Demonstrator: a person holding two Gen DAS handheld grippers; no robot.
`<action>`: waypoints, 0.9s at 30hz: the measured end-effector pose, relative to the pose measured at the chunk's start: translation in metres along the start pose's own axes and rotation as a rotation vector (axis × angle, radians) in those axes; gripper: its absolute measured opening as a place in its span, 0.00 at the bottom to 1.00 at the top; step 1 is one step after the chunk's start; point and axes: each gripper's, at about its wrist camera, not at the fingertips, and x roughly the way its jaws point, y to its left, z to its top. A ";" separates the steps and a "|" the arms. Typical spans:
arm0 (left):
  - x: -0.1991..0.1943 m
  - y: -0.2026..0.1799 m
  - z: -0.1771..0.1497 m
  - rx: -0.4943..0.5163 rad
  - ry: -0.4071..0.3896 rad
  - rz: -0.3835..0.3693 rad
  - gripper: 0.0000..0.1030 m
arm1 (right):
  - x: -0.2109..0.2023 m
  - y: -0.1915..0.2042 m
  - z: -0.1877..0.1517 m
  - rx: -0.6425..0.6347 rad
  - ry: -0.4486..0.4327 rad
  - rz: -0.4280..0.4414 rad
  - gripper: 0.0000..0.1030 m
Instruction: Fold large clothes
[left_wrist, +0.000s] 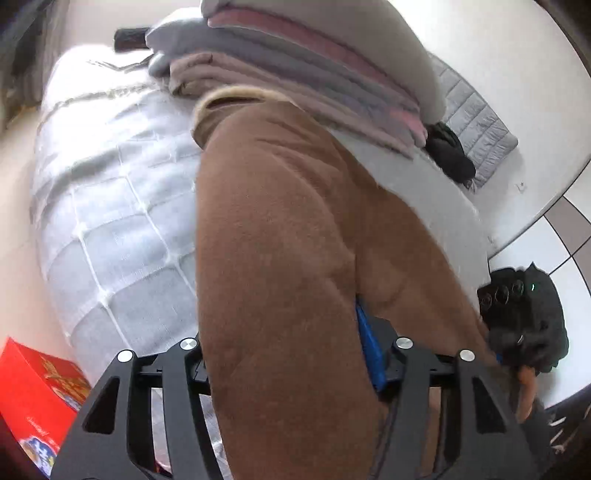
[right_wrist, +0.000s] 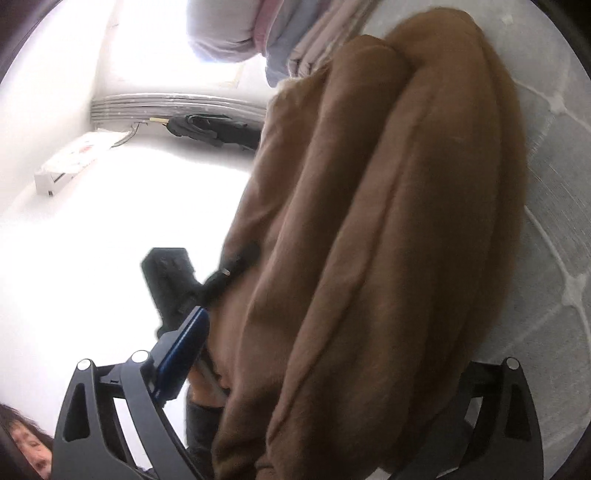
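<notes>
Brown and fuzzy, the big coat (left_wrist: 280, 229) lies in long soft rolls down the middle of both views, on a pale grey quilt (left_wrist: 110, 206) with white stitched squares. The left gripper (left_wrist: 291, 369) has coat cloth between its half-open fingers; whether they pinch it, I cannot tell. The right gripper (right_wrist: 314, 369) stands wide open around the coat. Folded clothes (left_wrist: 295, 66) are stacked at the top.

Brown fabric swallows both close-ups

In the left wrist view the brown garment (left_wrist: 280, 258) buries the left gripper (left_wrist: 295, 369) save one blue pad; the red box (left_wrist: 33, 402) runs off the edge. On the right, the right gripper (right_wrist: 295, 373) shows one pad only, and glare wipes out the floor.
</notes>
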 end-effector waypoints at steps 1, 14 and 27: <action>0.003 0.003 0.001 0.011 0.031 0.005 0.55 | 0.004 -0.003 -0.003 0.003 0.027 -0.038 0.91; -0.061 0.041 0.003 -0.088 -0.221 -0.133 0.76 | -0.014 0.017 0.039 -0.140 -0.167 -0.547 0.85; -0.038 0.029 0.014 -0.004 -0.210 -0.015 0.79 | -0.045 0.057 0.057 -0.295 -0.335 -0.643 0.92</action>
